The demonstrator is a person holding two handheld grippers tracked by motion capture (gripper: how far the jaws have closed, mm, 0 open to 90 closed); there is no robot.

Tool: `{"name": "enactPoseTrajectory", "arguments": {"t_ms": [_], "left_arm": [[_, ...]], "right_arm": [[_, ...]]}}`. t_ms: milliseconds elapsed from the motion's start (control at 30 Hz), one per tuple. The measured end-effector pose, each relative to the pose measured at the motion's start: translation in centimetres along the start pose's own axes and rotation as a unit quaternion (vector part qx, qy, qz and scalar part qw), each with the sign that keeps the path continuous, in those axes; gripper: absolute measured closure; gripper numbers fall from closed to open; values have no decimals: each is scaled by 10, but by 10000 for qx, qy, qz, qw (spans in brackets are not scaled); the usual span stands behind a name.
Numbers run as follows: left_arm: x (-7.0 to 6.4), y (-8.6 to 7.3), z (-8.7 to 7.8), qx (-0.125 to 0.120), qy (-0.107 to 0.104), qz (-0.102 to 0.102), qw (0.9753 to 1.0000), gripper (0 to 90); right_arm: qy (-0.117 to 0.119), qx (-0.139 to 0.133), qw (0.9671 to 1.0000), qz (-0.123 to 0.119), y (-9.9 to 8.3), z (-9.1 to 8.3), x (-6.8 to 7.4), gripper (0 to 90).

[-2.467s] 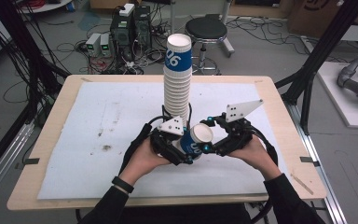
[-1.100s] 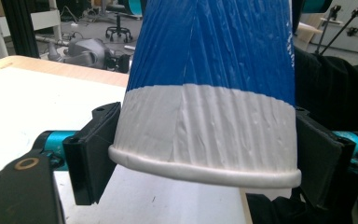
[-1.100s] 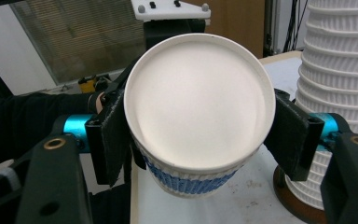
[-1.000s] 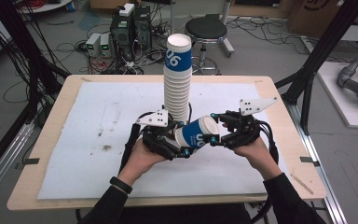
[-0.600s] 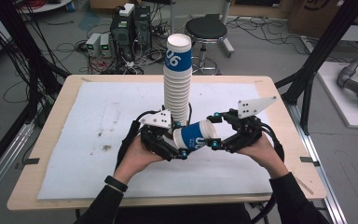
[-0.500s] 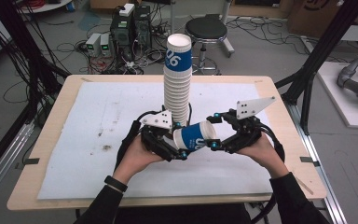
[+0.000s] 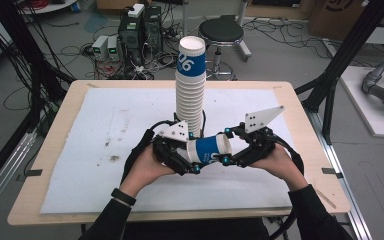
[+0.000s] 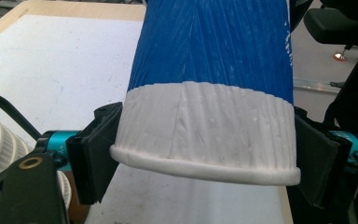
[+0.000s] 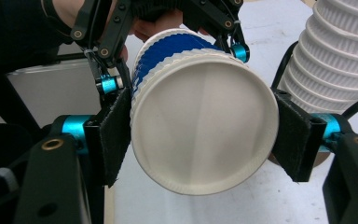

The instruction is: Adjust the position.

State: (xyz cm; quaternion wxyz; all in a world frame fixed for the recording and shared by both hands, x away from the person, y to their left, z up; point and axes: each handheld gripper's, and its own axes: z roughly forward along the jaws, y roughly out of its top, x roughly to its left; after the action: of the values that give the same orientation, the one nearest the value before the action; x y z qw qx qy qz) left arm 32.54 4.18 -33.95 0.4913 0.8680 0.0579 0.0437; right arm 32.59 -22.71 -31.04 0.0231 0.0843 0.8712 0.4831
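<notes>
While the cup stack (image 7: 191, 82) stands tall, one blue cup (image 7: 209, 149) lies sideways just in front of it, pinched by left gripper (image 7: 182, 161) and right gripper (image 7: 230, 150); stacking's left, I'd guess.

Right tongs (image 9: 204, 135), black pads pressed on either side of a paper cup (image 9: 204, 116) lying sideways, its white base toward the camera. Beyond, the left tongs (image 9: 168, 46) hold the cup's blue end. Ribbed white cup stack (image 9: 340, 56) at upper right, above the bench (image 9: 261, 200).
</notes>
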Motion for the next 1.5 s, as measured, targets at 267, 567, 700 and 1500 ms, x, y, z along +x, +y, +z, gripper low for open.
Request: {"name": "enactPoseTrajectory", "arguments": {"t_ms": [267, 567, 700, 1500], "left_arm": [[5, -5, -5, -764, -224, -369, 9961, 142], [8, -13, -8, -1507, -433, -735, 9849, 121], [9, -14, -9, -1649, -524, -735, 9822, 151], [6, -4, -19, -763, -287, -362, 9960, 201]], "right_arm": [[315, -461, 9981, 274, -7, -5, -8, 299], [535, -1052, 9918, 490, -11, -8, -12, 299], [580, -1175, 9899, 550, -13, -7, -13, 299], [169, -339, 9991, 175, -6, -9, -5, 206]]}}
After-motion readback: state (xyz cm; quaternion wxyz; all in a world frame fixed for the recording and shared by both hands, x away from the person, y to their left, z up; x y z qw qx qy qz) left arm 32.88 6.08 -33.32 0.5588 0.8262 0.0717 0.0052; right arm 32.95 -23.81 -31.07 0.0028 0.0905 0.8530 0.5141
